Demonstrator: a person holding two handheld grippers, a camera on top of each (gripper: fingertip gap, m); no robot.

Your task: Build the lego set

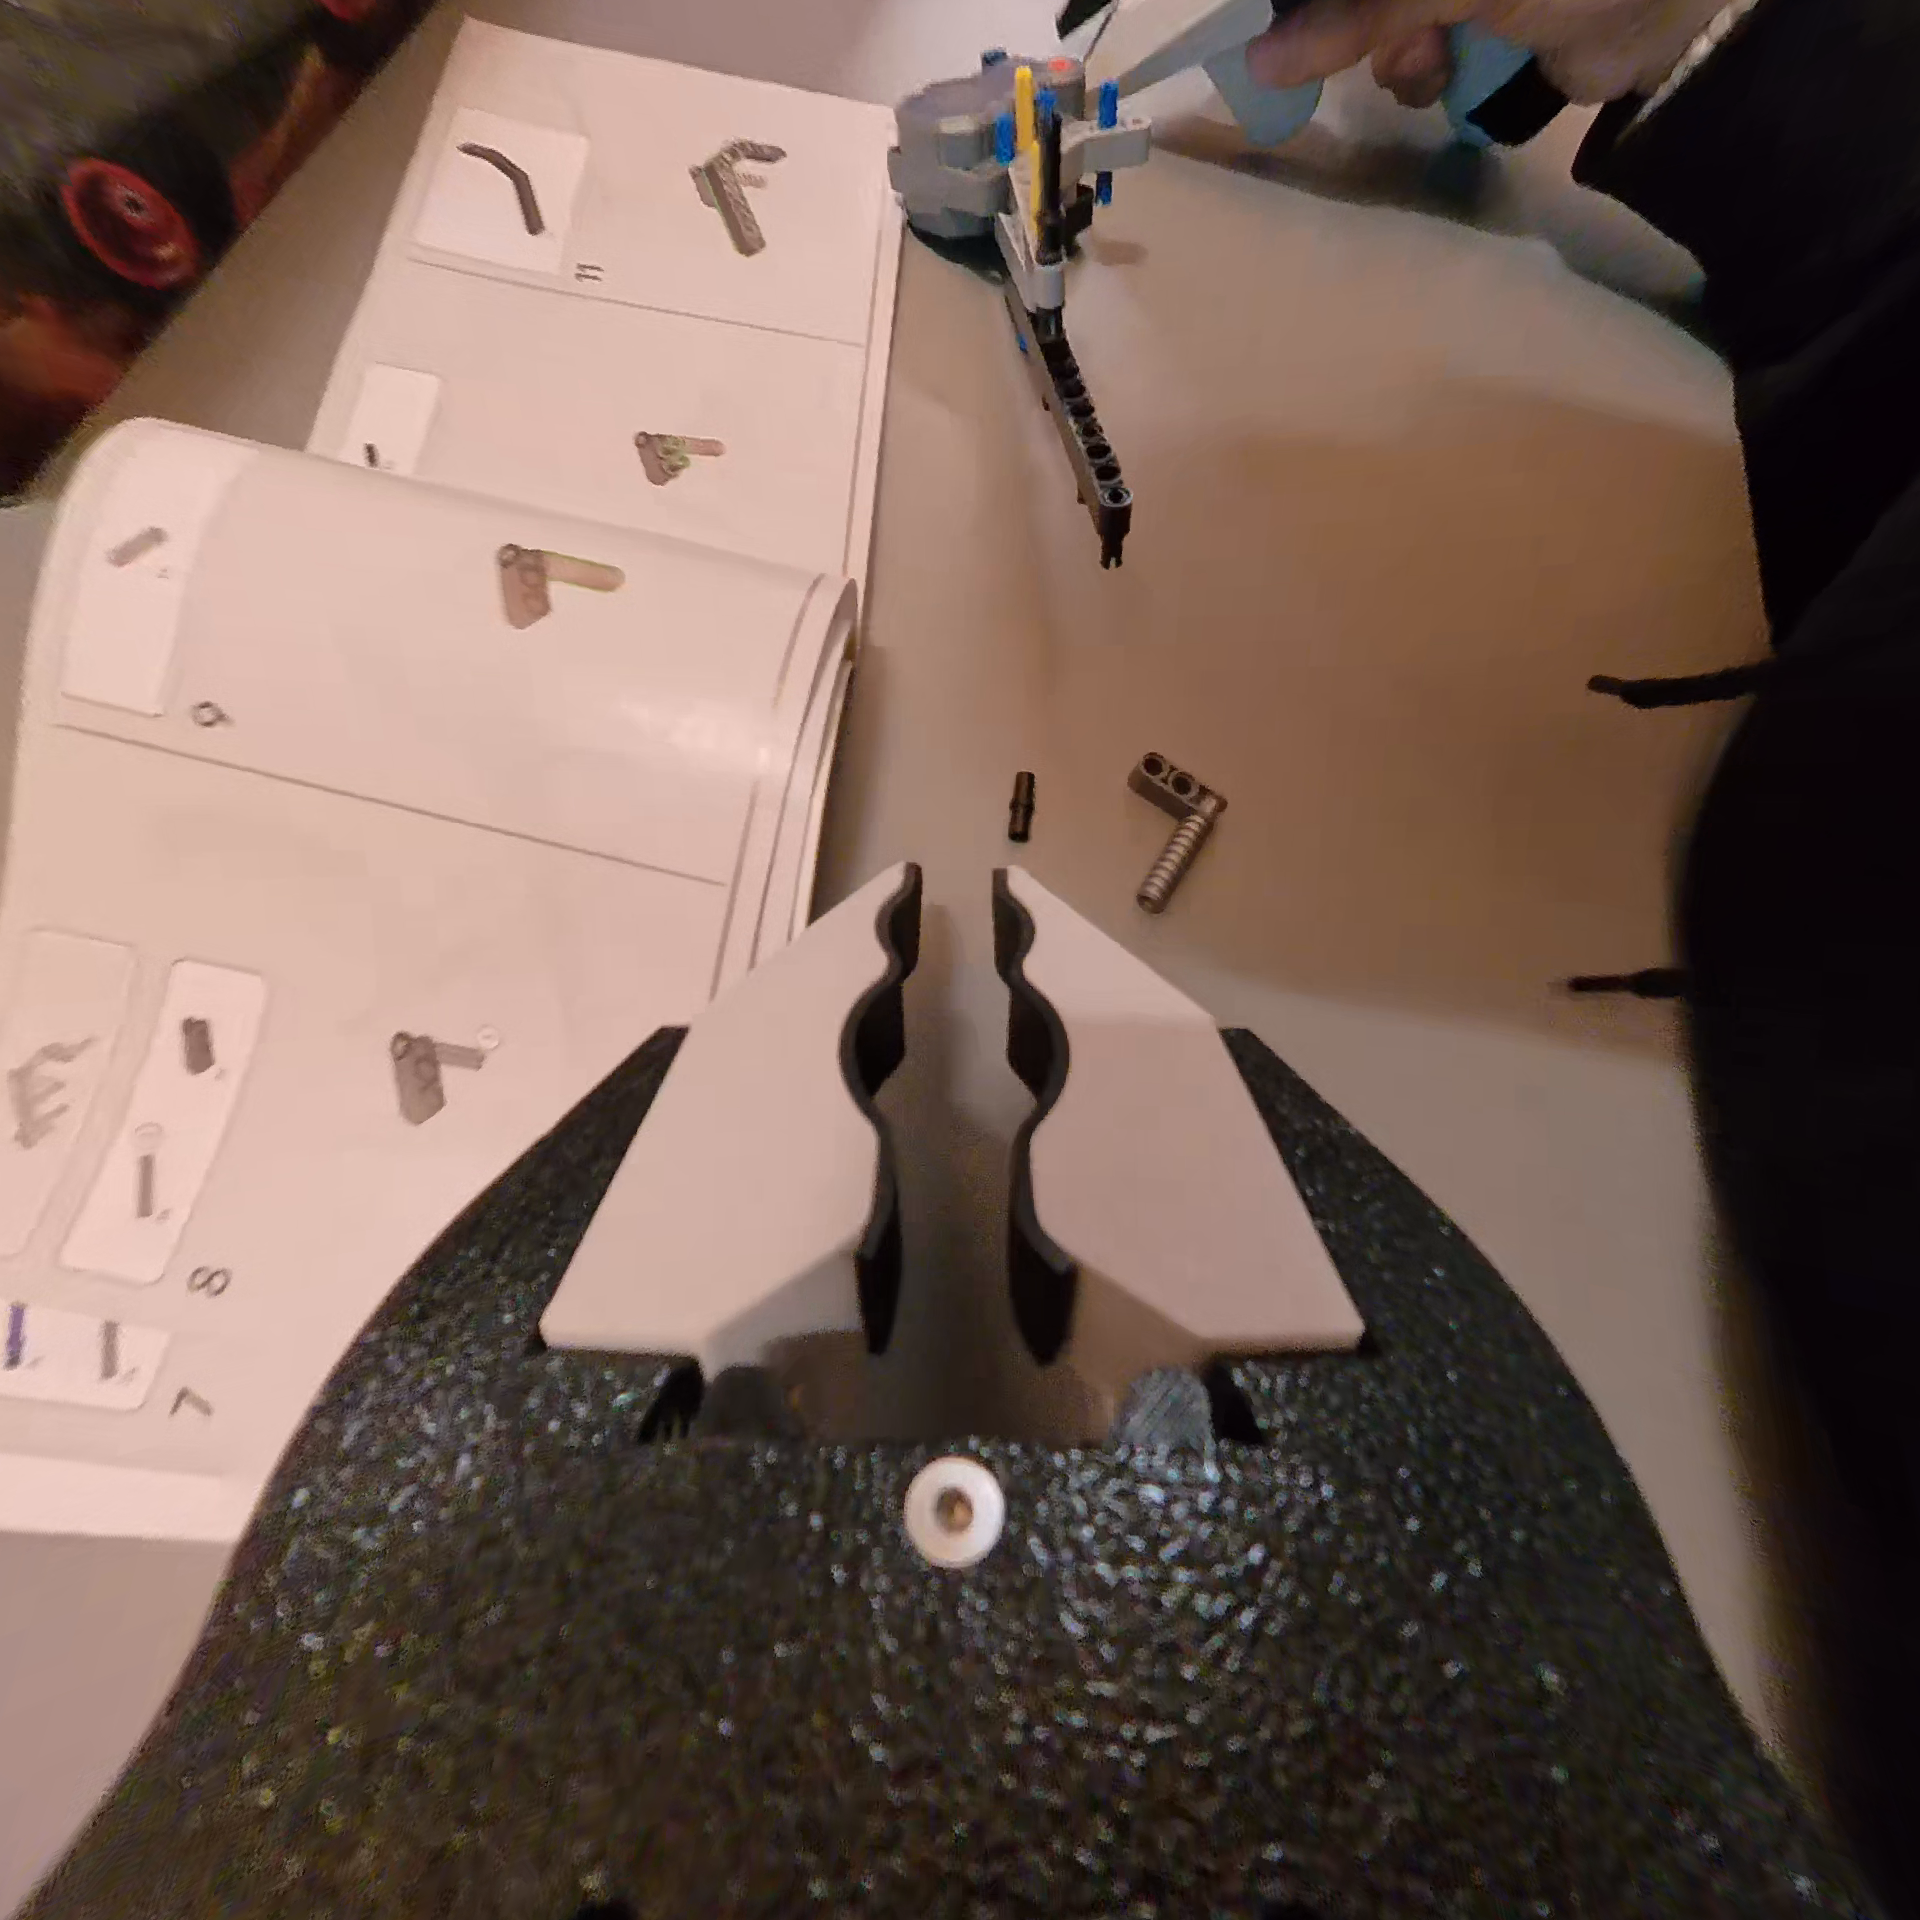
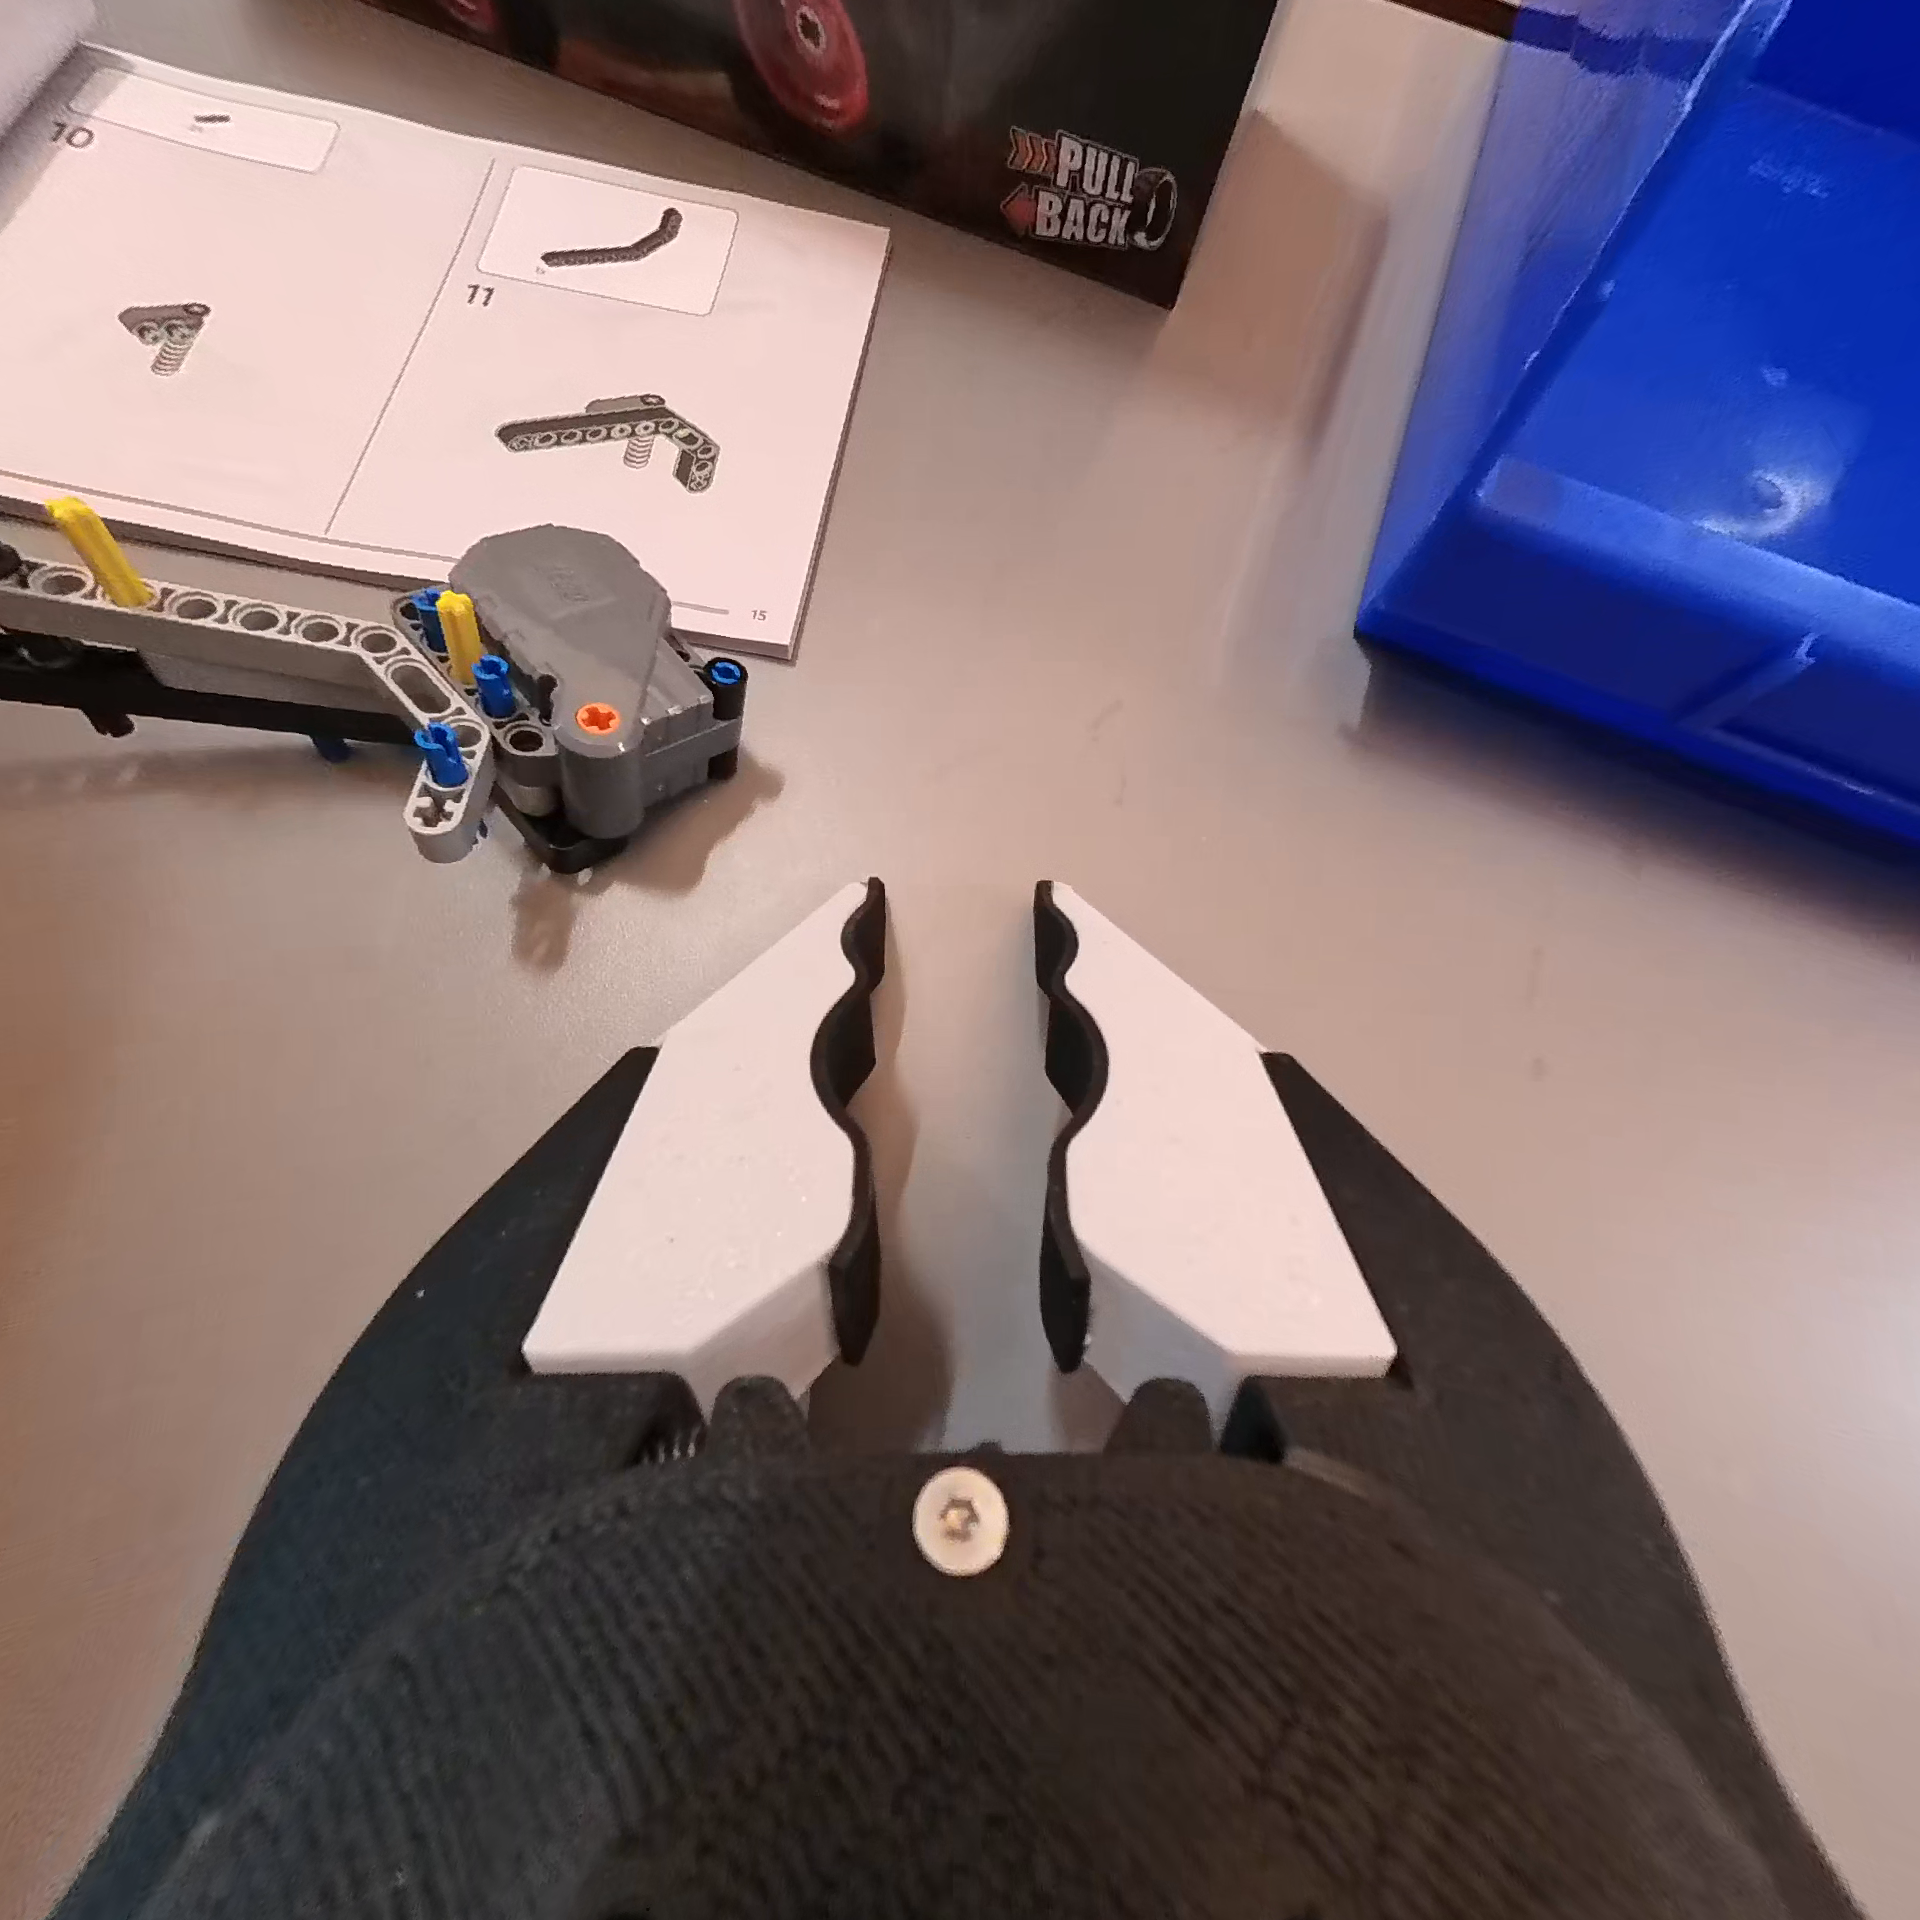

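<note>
We judge ourselves between steps, about to pick up a part. Our left gripper [image 1: 956, 883] hangs with jaws apart, empty, just short of the small black plastic connector pin [image 1: 1019, 805] and the dark grey L-shaped piece with ribbed axle [image 1: 1177, 831] near the desk's [image 1: 1351, 540] front edge. Our right gripper [image 2: 958, 899], jaws parted and empty, sits near the half-built grey motor-and-beam assembly [image 2: 582, 686] beside the open white instruction booklet [image 2: 623, 364]. The blue plastic bin [image 2: 1714, 436] looks empty where visible.

Left gripper [image 1: 957, 883] points forward and down, its jaws slightly parted and empty. Right gripper [image 2: 959, 899] does likewise, its jaws parted a little wider.
</note>
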